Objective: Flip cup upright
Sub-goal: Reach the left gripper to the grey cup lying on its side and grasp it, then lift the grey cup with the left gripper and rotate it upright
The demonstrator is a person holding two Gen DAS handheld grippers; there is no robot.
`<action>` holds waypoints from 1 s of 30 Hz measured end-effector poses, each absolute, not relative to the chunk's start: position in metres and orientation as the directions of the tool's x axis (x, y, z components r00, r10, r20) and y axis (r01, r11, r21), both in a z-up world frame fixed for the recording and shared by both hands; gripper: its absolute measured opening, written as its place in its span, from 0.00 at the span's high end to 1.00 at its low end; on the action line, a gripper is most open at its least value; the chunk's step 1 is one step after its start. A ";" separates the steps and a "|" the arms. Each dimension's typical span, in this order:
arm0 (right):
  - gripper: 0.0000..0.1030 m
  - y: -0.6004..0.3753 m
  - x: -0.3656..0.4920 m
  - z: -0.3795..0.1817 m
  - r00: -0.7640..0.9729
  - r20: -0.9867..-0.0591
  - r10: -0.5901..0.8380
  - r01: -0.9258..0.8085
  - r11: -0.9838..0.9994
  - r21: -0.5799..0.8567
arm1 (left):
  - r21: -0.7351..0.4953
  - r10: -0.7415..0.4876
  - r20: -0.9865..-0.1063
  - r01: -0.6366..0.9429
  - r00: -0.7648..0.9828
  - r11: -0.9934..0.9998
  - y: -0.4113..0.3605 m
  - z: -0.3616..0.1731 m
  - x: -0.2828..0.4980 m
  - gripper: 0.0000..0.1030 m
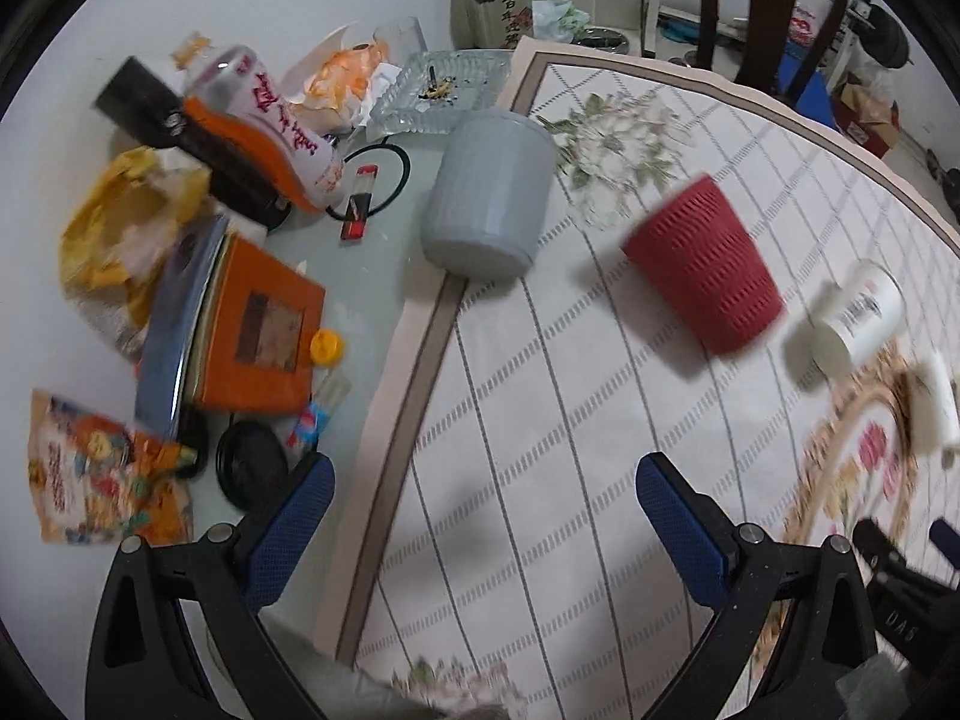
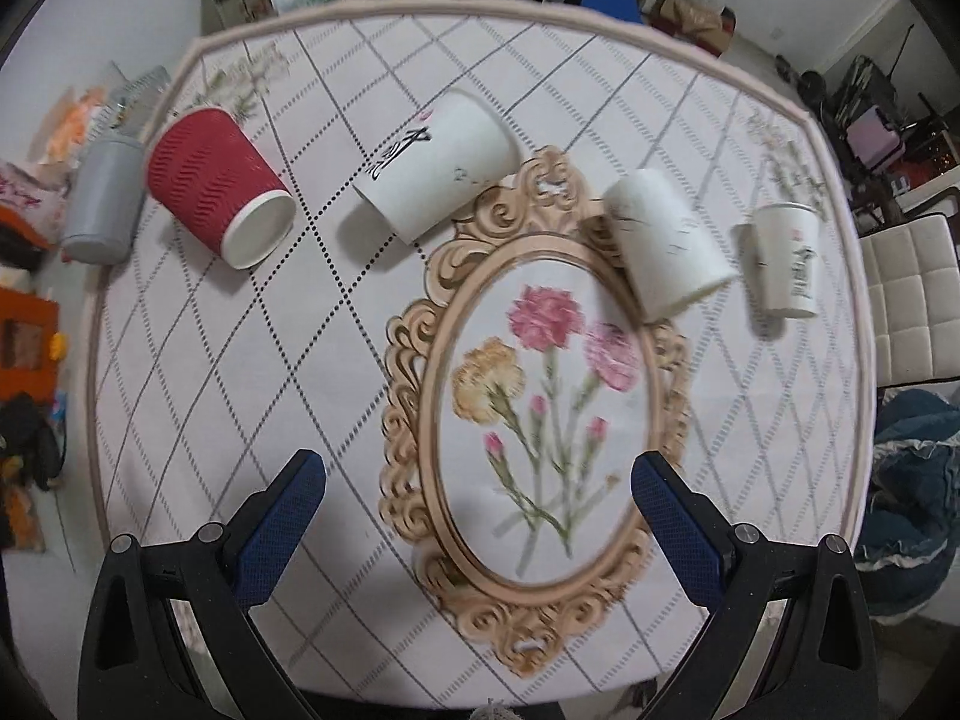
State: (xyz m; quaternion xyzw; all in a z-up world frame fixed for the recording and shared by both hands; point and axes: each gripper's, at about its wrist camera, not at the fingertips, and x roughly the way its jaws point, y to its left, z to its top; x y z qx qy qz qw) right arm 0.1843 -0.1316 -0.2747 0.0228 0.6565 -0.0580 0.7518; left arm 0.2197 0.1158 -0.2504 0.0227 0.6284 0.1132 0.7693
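At the far left, a grey ribbed plastic cup (image 2: 103,204) is lying at the edge of the patterned white tablecloth (image 2: 180,372), beside clutter. Next to it, a red ripple-walled paper cup (image 2: 217,183) is lying on its side, its white-lined mouth facing the camera. A white paper cup with black lettering (image 2: 437,167) is lying tipped over further right, then a second white paper cup (image 2: 663,240), also on its side, and a smaller white printed cup (image 2: 786,261) is resting near the cloth's right edge.

The left gripper (image 1: 486,498) is hovering with jaws spread wide and empty, the red cup well ahead and right of them. The right gripper (image 2: 480,492) is likewise gaping over the floral oval, all cups well ahead.
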 end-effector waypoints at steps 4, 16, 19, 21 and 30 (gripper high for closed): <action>0.00 -0.123 0.212 -0.300 0.078 -0.995 -0.063 0.132 0.990 -0.052 | 0.188 0.209 -0.955 -0.115 0.212 0.976 0.126 -0.263 0.260 0.00; 0.00 -0.098 0.271 -0.325 0.048 -0.996 -0.074 0.111 0.991 -0.069 | 0.186 0.193 -0.958 -0.051 0.214 0.981 0.155 -0.299 0.359 0.01; 0.00 -0.093 0.280 -0.325 0.047 -0.996 -0.075 0.107 0.992 -0.070 | 0.186 0.188 -0.964 -0.031 0.187 0.982 0.158 -0.315 0.373 0.01; 0.00 -0.092 0.285 -0.327 0.044 -0.996 -0.075 0.105 0.992 -0.070 | 0.180 0.180 -0.968 -0.017 0.174 0.983 0.160 -0.325 0.379 0.01; 0.00 -0.089 0.295 -0.329 0.044 -0.996 -0.081 0.115 0.991 -0.076 | 0.144 0.139 -0.979 0.023 0.152 0.989 0.165 -0.352 0.389 0.22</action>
